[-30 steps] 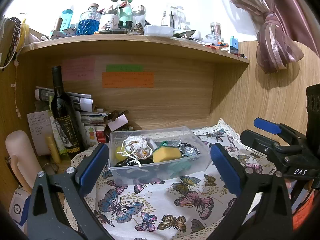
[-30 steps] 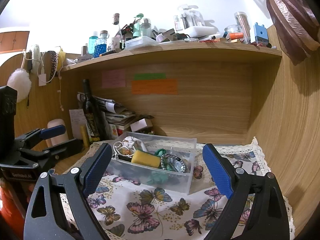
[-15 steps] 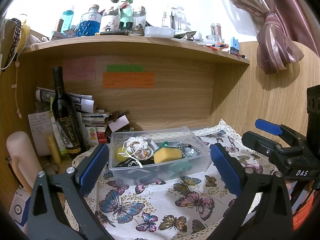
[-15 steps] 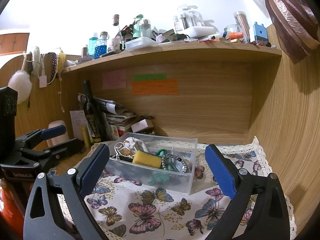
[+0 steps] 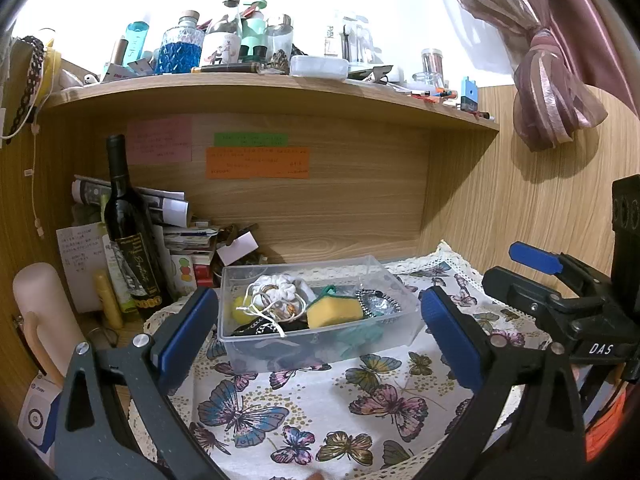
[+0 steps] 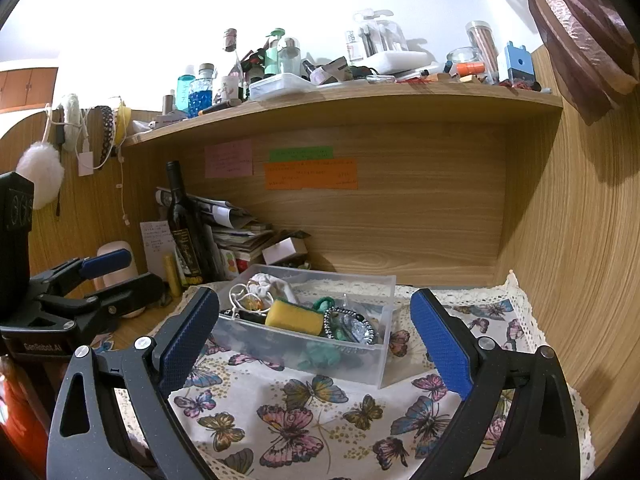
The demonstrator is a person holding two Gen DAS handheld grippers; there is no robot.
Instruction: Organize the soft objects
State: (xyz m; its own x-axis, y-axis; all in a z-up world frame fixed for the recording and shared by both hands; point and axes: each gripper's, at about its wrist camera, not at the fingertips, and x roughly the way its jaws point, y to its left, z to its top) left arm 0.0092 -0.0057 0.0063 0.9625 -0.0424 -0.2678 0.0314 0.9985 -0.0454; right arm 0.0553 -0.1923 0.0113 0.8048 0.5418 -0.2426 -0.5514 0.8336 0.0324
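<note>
A clear plastic box (image 5: 400,336) (image 6: 384,344) stands on a butterfly-print cloth (image 5: 320,412) (image 6: 320,420). It holds a yellow sponge (image 5: 334,311) (image 6: 294,316), a white scrunchie (image 5: 276,286) (image 6: 270,284), a teal soft thing (image 5: 358,336) (image 6: 320,354), a beaded band (image 5: 378,304) (image 6: 350,326) and dark items. My left gripper (image 5: 318,332) is open and empty, just short of the box. My right gripper (image 6: 314,332) is open and empty, also just short of it. Each gripper shows in the other's view (image 5: 560,300) (image 6: 80,292).
A dark wine bottle (image 5: 130,232) (image 6: 184,228), stacked papers (image 5: 188,236) and a pink cylinder (image 5: 40,320) stand left of the box. A wooden shelf (image 5: 280,92) loaded with bottles hangs above. A wooden wall (image 6: 580,280) closes the right side.
Both grippers have drifted slightly; the right gripper's jaws stand a little wider. The box and its contents have not moved.
</note>
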